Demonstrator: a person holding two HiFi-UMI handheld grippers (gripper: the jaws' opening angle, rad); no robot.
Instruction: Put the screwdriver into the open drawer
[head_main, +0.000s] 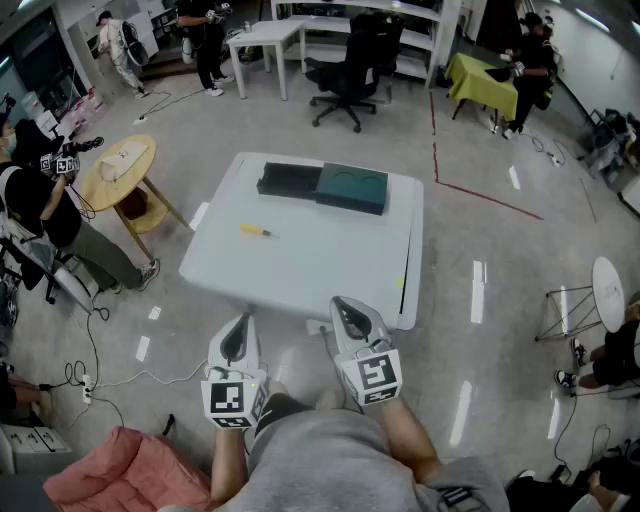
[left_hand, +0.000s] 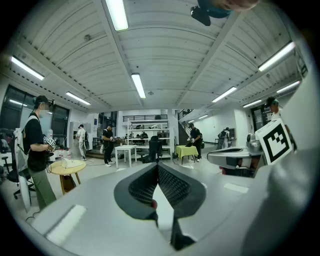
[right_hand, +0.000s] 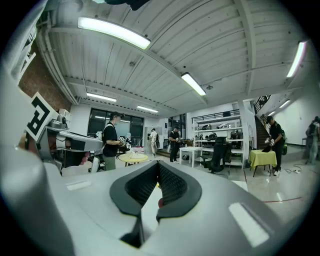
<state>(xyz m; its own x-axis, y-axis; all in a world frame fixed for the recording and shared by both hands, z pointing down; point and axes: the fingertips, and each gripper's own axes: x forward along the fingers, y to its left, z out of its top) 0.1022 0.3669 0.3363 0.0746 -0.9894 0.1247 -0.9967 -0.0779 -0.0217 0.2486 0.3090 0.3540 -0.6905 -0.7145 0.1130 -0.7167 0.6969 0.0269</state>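
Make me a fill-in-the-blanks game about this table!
The screwdriver has a ___ handle.
It lies on the ___ table.
The left hand-held gripper and the right hand-held gripper hold ___.
Missing words: yellow; white; nothing.

Workshop hall, glossy grey floor (head_main: 200, 130).
White ceiling strip lights (left_hand: 138, 86) shine over a white rectangular table (head_main: 320, 270), a round wooden side table (head_main: 105, 190) and a black office chair (head_main: 345, 75).

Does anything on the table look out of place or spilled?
Nothing stands out. The screwdriver lies loose on the table, apart from the drawer at the far edge; nothing spilled or damaged.
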